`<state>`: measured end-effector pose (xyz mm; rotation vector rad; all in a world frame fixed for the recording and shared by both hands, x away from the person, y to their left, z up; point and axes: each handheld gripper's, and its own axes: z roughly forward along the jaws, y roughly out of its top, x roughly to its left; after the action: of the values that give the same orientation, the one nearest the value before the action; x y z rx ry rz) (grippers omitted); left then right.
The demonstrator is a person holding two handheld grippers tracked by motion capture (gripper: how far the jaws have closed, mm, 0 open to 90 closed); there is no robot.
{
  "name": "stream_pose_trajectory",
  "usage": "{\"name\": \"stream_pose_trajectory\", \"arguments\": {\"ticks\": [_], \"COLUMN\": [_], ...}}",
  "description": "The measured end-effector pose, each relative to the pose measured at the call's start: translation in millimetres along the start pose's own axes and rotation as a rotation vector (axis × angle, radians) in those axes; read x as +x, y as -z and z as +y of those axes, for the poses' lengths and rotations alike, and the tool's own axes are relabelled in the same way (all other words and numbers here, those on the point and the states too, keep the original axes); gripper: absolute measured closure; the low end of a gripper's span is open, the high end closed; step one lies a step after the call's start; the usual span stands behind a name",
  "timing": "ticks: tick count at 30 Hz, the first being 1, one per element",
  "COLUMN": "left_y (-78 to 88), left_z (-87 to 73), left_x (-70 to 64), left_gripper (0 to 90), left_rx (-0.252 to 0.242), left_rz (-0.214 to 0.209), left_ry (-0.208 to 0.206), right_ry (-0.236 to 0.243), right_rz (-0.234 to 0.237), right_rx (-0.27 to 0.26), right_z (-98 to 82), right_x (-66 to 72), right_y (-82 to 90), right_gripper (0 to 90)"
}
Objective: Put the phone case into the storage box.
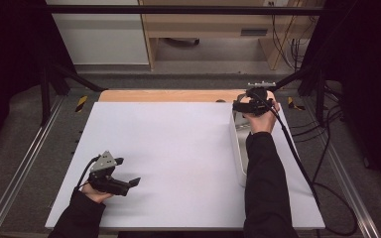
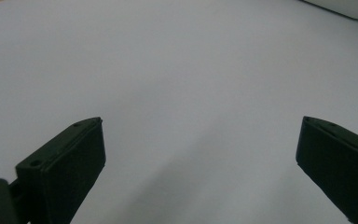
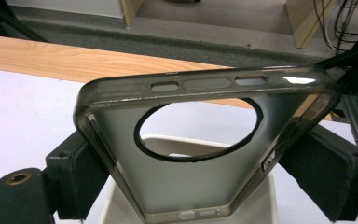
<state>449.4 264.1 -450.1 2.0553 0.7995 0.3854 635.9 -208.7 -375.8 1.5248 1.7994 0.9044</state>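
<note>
A translucent grey phone case [image 3: 191, 186] with a large round camera hole stands between the pads of my right gripper [image 3: 203, 182], which is shut on its two long sides. It hangs just above the far end of a white tray [image 3: 121, 205]. In the high view the right gripper [image 1: 250, 104] is at the back right, over the tray [image 1: 239, 153]. My left gripper [image 1: 127, 171] rests low over the white mat [image 1: 178, 148] at the front left. Its jaws [image 2: 200, 140] stand wide open with nothing between them.
The long white tray runs along the mat's right side; its corner [image 2: 345, 5] shows far off in the left gripper view. A wooden table edge [image 1: 168, 95] lies behind the mat. Metal rails flank the table, and cables [image 1: 322, 163] trail at the right.
</note>
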Motion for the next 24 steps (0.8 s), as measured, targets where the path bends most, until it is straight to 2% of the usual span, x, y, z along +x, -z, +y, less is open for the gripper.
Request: {"name": "stream_pose_trajectory", "arguments": {"ticks": [9,24], "left_y": [-0.7,-1.8], "left_z": [-0.2,-0.6], "left_x": [-0.3,-0.3], "left_gripper": [0.7,0.7], "left_rx": [0.004,0.010], "left_rz": [0.000,-0.003], "left_ry": [-0.002,-0.004], "right_ry": [0.001,0.000], "right_rz": [-0.024,-0.023], "right_rx": [0.008,-0.003], "right_z": [-2.9,-6.4], "right_x": [2.1,3.6], "right_y": [-6.9,-12.3], "right_gripper": [12.9,12.0]}}
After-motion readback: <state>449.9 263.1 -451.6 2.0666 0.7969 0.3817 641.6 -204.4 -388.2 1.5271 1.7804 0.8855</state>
